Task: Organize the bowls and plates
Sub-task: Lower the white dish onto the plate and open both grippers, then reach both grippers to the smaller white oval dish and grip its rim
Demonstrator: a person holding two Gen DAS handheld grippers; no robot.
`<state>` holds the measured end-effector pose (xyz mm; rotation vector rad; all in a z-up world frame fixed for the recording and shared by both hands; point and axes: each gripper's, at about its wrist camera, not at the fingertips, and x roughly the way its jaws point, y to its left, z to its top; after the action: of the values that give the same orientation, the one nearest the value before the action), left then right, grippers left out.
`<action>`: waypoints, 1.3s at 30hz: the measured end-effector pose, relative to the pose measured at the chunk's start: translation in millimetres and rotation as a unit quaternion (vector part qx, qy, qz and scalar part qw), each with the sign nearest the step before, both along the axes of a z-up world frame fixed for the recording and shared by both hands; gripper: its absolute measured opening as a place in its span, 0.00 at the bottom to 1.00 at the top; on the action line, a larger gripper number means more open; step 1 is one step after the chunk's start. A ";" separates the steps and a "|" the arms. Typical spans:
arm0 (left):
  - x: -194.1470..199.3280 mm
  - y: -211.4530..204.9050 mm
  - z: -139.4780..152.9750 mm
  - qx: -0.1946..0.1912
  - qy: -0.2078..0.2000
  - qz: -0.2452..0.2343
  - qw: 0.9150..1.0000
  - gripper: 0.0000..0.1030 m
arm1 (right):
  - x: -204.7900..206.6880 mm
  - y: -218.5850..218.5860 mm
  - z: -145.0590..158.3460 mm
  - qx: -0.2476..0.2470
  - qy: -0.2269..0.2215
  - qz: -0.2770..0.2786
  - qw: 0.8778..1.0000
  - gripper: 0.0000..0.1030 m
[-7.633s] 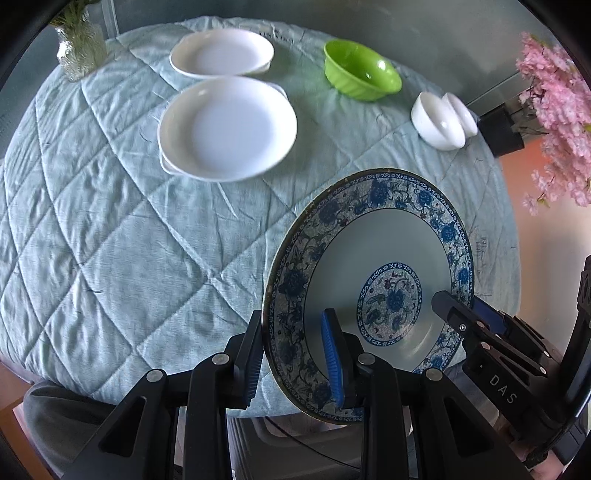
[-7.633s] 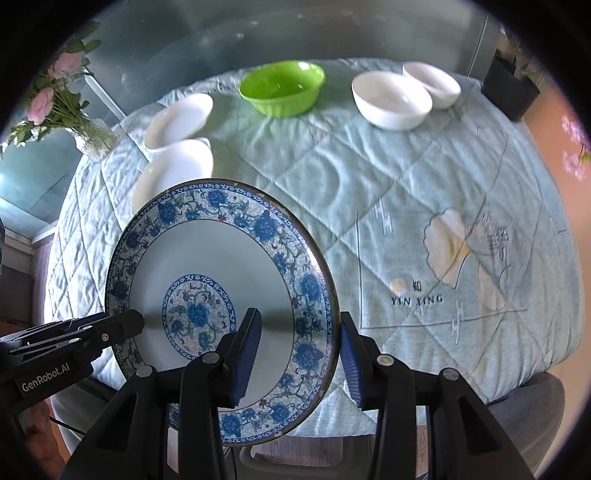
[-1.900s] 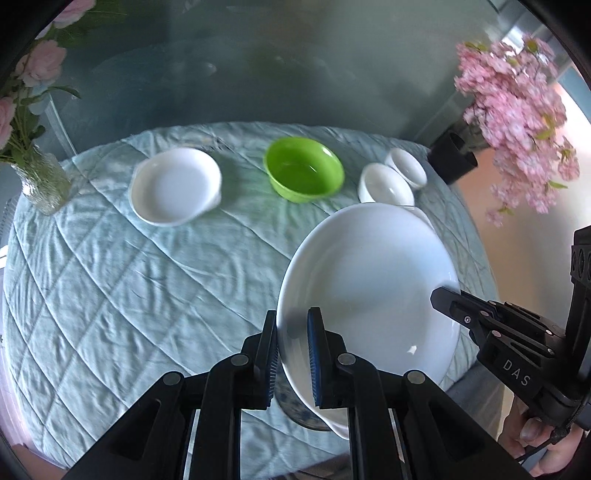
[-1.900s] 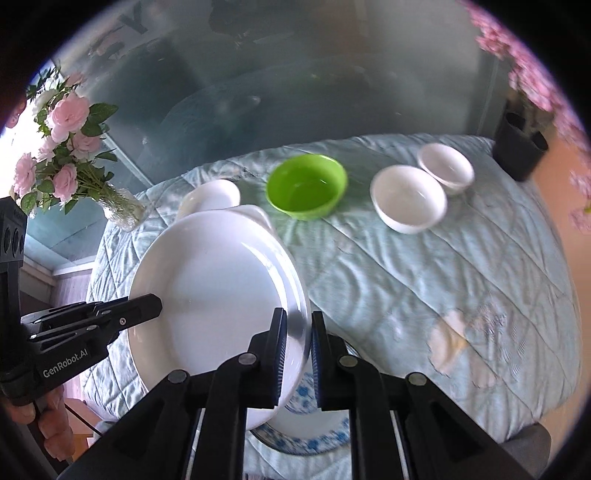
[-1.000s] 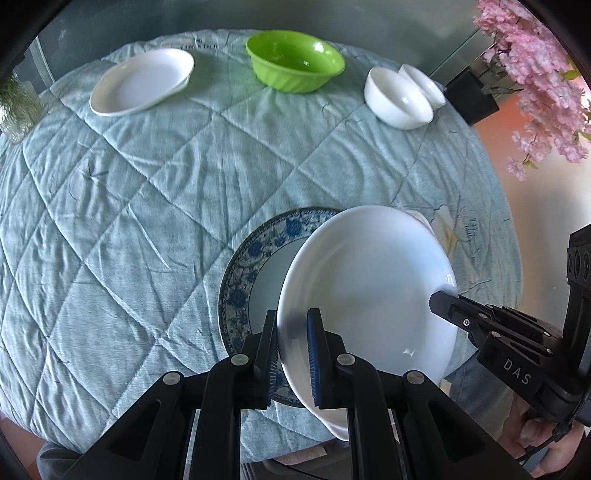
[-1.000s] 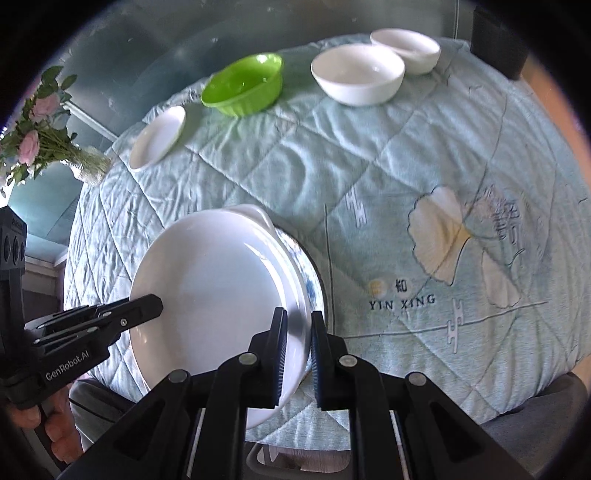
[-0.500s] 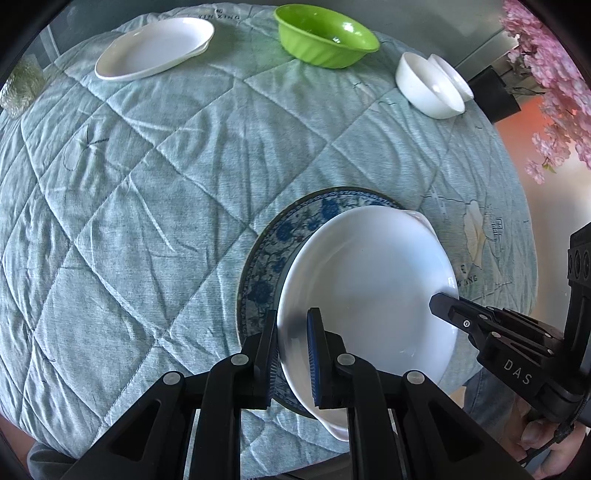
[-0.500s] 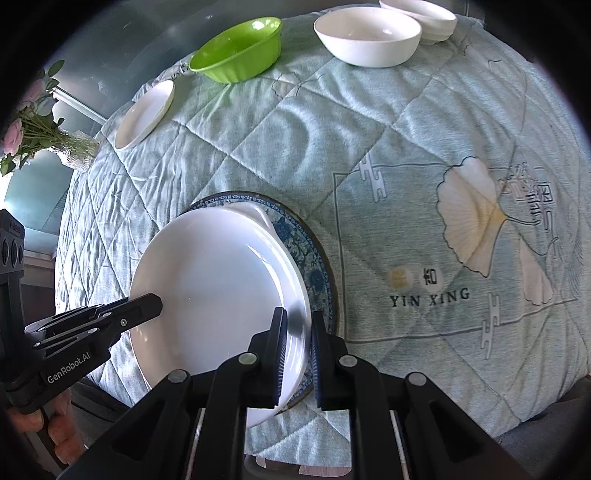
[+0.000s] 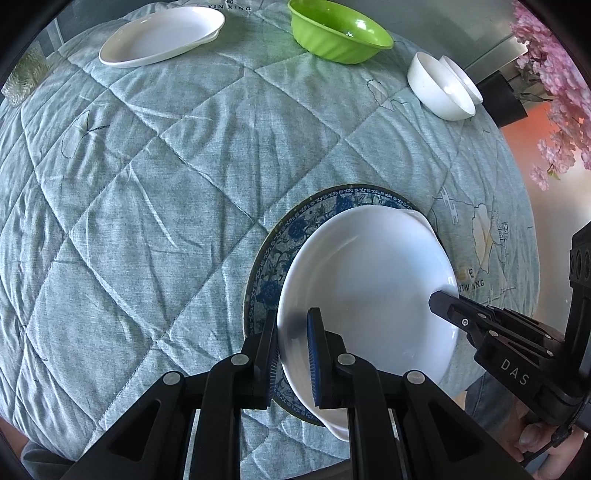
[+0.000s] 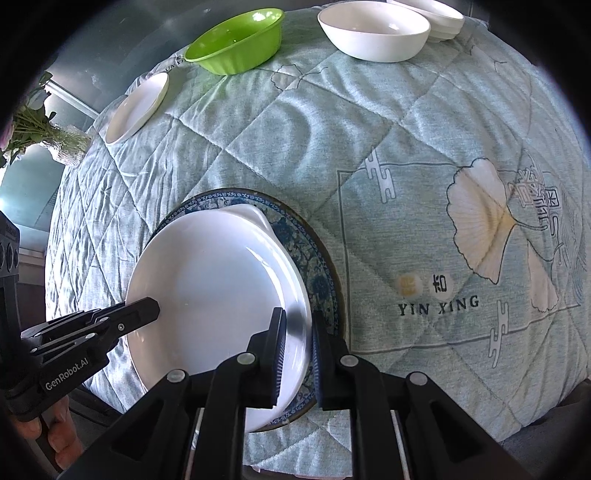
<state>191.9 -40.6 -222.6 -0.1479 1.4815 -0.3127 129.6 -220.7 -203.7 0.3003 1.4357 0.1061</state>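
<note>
Gripping a white plate [image 9: 369,291] by opposite edges, one gripper to a side: left gripper [image 9: 293,354] clenched on the near-left rim, blue pads either side of the edge; right gripper [image 10: 297,354] clenched likewise on the near-right rim. Held over a blue-patterned plate [image 9: 280,243], the larger of the two, its floral border showing as a crescent beyond the white rim on the far and left sides in the left wrist view and on the far and right sides in the right wrist view; cannot tell whether actually resting on it or just above it. Lying flat near the front edge of a round table under a quilted pale teal tablecloth [image 9: 147,184], with a printed ginkgo leaf and the words YIN XING [image 10: 439,306] just right of the blue plate. Standing well apart along the far side: another white plate [image 9: 162,35] at the left, a green bowl [image 9: 340,33] in the middle, a white bowl [image 10: 373,29] to the right, with a second white bowl [image 10: 439,18] just beyond it. Showing at the far left edge, a glass vase [image 10: 68,146] of green stems; at the right, pink blossoms [image 9: 554,92] beside a dark pot [image 9: 502,99].
</note>
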 end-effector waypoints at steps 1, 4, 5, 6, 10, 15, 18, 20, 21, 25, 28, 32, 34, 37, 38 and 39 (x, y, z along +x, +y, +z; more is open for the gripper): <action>-0.2 1.2 0.6 -0.001 0.000 0.000 1.000 0.11 | 0.9 1.0 0.1 -0.002 0.000 0.000 1.000 0.12; -0.5 1.8 1.0 0.002 0.002 -0.003 1.000 0.11 | 3.2 3.0 0.2 -0.009 0.000 -0.001 1.000 0.13; -0.4 1.1 1.3 0.004 0.002 -0.005 1.000 0.11 | 3.3 3.7 0.3 -0.012 0.000 0.000 1.000 0.14; -0.4 0.2 1.3 0.005 0.004 -0.007 1.000 0.11 | 3.5 4.4 0.4 -0.013 0.001 0.001 1.000 0.15; 0.1 -4.0 1.7 0.010 0.007 -0.014 1.000 0.11 | 4.2 5.2 0.0 -0.013 0.008 -0.003 1.000 0.16; -1.7 -3.4 3.6 0.004 0.010 -0.018 1.000 0.15 | 4.7 4.5 2.4 -0.021 0.003 -0.006 1.000 0.16; -4.4 0.2 9.7 0.004 -0.001 -0.019 1.000 0.23 | 4.6 5.4 6.4 -0.026 -0.004 -0.004 1.000 0.16; -5.2 2.7 16.5 0.001 -0.011 -0.021 1.000 0.28 | 4.3 5.7 11.1 -0.032 -0.011 -0.001 0.999 0.16; -5.5 4.8 22.1 0.004 -0.020 -0.019 1.000 0.35 | 4.0 5.2 13.4 -0.035 -0.015 0.000 0.999 0.16; -11.2 15.2 57.9 0.014 -0.084 -0.013 0.996 0.47 | -0.8 3.7 33.3 -0.055 -0.046 0.010 0.997 0.55; -23.8 23.9 90.6 0.061 -0.147 0.008 0.987 0.86 | -10.6 -2.8 58.1 -0.057 -0.090 0.012 0.994 0.91; -47.9 33.4 128.2 0.097 -0.234 0.025 0.967 0.98 | -22.0 -5.6 75.1 -0.061 -0.109 0.035 0.992 0.91; -54.6 38.8 138.3 0.100 -0.243 0.032 0.964 0.96 | -26.6 -5.6 78.7 -0.050 -0.110 0.044 0.992 0.91; -60.9 45.2 145.9 0.098 -0.238 0.040 0.965 0.25 | -34.8 -4.7 88.4 -0.034 -0.122 0.052 0.991 0.36; -60.5 46.8 146.1 0.096 -0.228 0.042 0.968 0.15 | -36.0 -5.0 91.9 -0.042 -0.124 0.052 0.990 0.20; -59.9 50.7 146.7 0.088 -0.221 0.048 0.970 0.15 | -36.1 -4.2 93.4 -0.048 -0.124 0.051 0.990 0.14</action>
<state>132.0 10.1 -75.9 -0.0047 1.0484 -0.1228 93.5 -224.9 -110.3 0.1297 1.2053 0.1516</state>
